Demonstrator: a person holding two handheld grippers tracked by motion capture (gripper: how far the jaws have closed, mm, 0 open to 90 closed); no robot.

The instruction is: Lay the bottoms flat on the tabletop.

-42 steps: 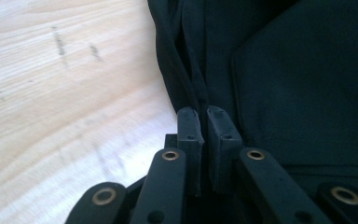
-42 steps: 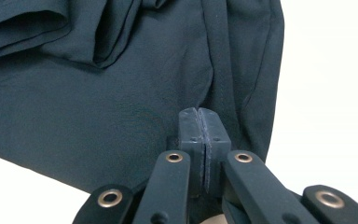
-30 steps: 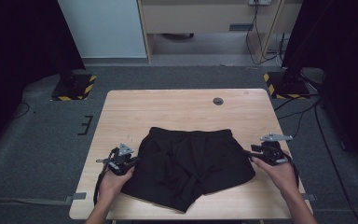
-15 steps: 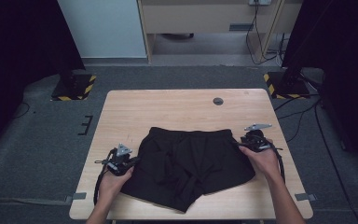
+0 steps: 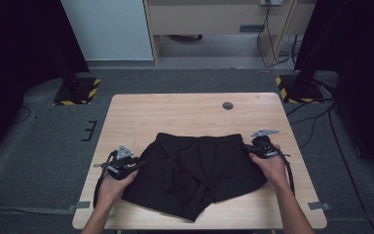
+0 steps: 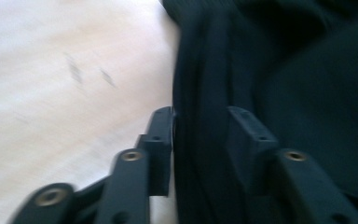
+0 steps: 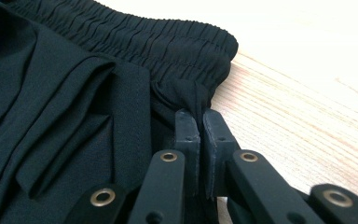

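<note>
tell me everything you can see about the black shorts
The black shorts lie flat but rumpled on the wooden table, thin matte fabric, gathered elastic waistband at the far edge, legs toward the person. The right gripper pinches fabric just below the waistband corner; the left gripper, just opening, straddles the opposite folded edge.

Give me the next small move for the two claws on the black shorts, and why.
Probably close the left claw on the hem edge between its jaws. The right claw already pinches the black fabric shorts just below the elastic waistband, while the left claw's jaws have just been opening and stand apart around a fold without pressing it. With both sides gripped, the shorts could be lifted off the light wooden table.
</note>
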